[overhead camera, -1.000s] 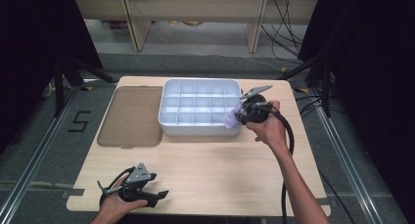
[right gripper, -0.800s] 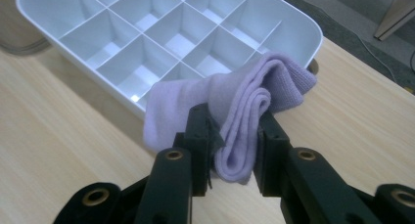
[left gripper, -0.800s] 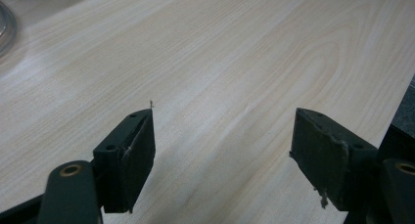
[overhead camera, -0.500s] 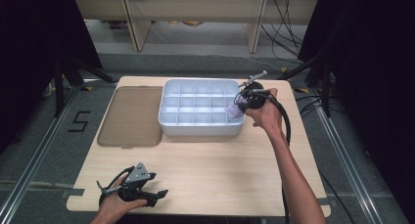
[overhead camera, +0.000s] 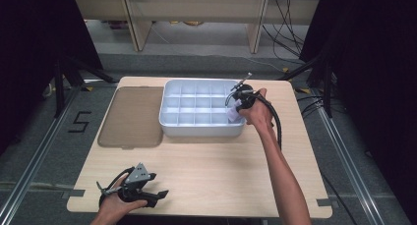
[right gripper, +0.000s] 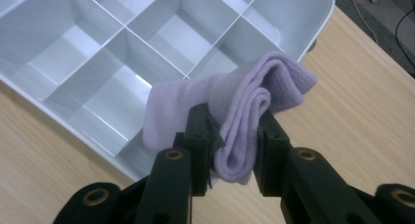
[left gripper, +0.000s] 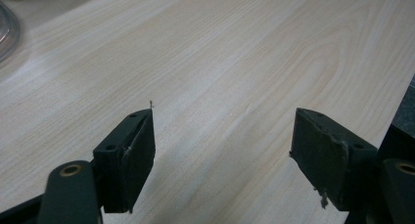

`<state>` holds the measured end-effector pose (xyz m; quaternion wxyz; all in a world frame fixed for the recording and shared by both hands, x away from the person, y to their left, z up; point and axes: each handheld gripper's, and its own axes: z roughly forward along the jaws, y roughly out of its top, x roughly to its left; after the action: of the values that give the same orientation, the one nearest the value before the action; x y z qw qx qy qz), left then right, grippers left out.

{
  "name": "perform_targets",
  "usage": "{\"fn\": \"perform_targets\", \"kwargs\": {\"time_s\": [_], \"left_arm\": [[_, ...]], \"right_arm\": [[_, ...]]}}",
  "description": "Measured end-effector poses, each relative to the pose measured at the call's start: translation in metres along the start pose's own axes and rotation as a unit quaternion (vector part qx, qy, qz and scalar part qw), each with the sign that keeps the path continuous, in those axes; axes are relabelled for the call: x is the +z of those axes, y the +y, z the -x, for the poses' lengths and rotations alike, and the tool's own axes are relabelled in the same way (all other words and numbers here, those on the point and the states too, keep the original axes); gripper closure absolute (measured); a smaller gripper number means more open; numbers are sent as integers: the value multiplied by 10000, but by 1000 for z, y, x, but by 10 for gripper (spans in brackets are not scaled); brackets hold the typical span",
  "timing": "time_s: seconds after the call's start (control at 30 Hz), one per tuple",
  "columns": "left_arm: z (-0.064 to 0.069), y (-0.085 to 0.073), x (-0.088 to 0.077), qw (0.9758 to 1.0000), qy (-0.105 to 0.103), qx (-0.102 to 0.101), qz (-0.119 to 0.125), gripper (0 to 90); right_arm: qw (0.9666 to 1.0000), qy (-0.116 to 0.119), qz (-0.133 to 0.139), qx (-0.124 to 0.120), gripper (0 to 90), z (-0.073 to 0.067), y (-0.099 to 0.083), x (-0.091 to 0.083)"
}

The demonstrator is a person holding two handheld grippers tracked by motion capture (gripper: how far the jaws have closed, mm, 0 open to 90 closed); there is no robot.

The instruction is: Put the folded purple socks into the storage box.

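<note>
A folded lilac cloth (right gripper: 235, 116) hangs between the jaws of my right gripper (right gripper: 234, 136), which is shut on it. In the high view that right gripper (overhead camera: 236, 109) holds the lilac cloth (overhead camera: 234, 115) over the right end of the white divided tray (overhead camera: 169, 124), above its compartments near the right wall. The tray's compartments (right gripper: 93, 62) look empty. My left gripper (overhead camera: 156, 195) rests low at the table's front left, jaws open. Its two black pads (left gripper: 129, 158) stand wide apart over bare wood with nothing between them.
A brown flat lid (overhead camera: 132, 116) lies left of the tray on the wooden table (overhead camera: 206, 166). A black cable (overhead camera: 278, 126) trails from the right gripper along the forearm. Dark floor and shelving surround the table.
The right gripper with the cloth has moved away from me along the tray's right side and sunk a little toward the compartments. The left gripper has stayed in place.
</note>
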<state>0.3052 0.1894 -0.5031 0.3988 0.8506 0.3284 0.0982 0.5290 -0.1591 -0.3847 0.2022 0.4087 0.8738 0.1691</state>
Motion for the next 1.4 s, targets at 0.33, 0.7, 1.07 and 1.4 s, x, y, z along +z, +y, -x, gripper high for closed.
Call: {"fn": "perform_targets", "kwargs": {"time_s": [0.33, 0.7, 1.07, 1.4], "left_arm": [[0, 0, 0, 10000, 15, 36, -16, 239], [0, 0, 1, 9999, 40, 84, -55, 239], [1, 0, 1, 10000, 19, 49, -50, 239], [1, 0, 1, 10000, 20, 8, -56, 239]], "right_arm": [[9983, -303, -312, -390, 724, -5, 0, 19], [9951, -382, -476, -777, 723, -15, -3, 29], [9927, -225, -687, -963, 716, -21, -8, 49], [9998, 173, -7, 17, 577, -5, -2, 23]]}}
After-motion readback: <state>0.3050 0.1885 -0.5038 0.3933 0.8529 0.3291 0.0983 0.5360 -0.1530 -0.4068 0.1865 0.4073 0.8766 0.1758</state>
